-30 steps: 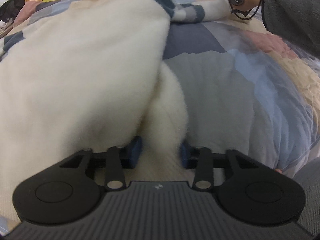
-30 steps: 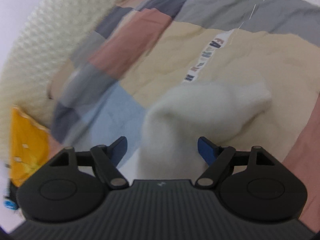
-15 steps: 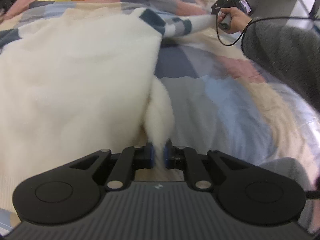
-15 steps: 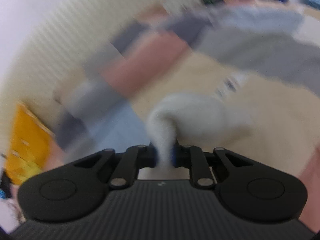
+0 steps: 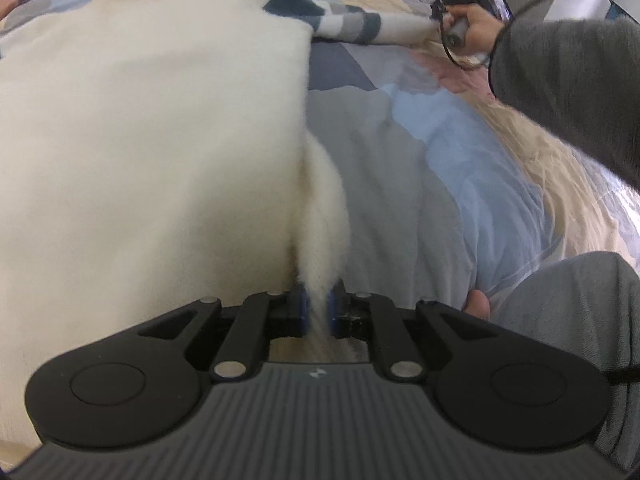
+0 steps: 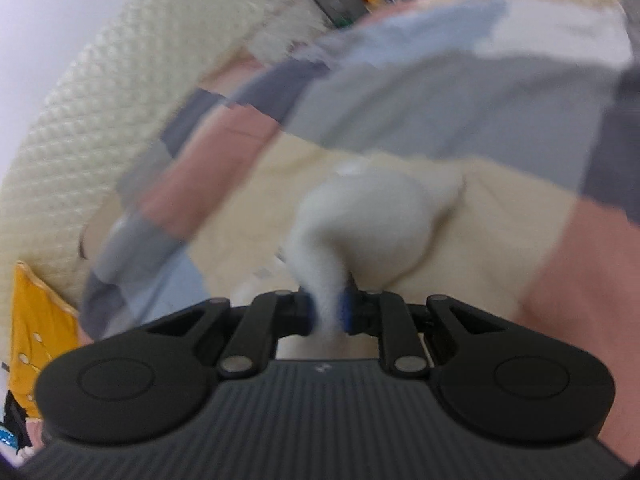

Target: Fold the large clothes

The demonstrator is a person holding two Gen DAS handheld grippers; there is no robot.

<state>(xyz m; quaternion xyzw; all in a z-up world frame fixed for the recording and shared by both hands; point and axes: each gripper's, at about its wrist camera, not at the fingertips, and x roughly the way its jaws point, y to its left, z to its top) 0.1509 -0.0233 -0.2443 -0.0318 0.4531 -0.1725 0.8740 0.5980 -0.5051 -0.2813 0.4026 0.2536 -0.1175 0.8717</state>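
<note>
A large cream fleece garment (image 5: 152, 128) with a blue-and-grey checked sleeve (image 5: 352, 24) lies spread on the bed. My left gripper (image 5: 318, 312) is shut on a pinched fold of its near edge. My right gripper (image 6: 328, 312) is shut on a bunched cream end of the garment (image 6: 372, 216), held above the bedspread. In the left wrist view the right gripper (image 5: 452, 4) shows far off at the end of the checked sleeve, which is stretched toward it. The right wrist view is blurred.
A patchwork bedspread (image 5: 420, 152) in blue, grey, pink and beige covers the bed. A yellow cushion (image 6: 36, 336) lies at the left. A cream quilted headboard (image 6: 88, 92) stands behind. The person's grey-sleeved arm (image 5: 568, 84) reaches across at the right.
Both grippers have shut on the cream garment. The right gripper has lifted and pulled the sleeve out to the right; the left one holds the near edge taut.
</note>
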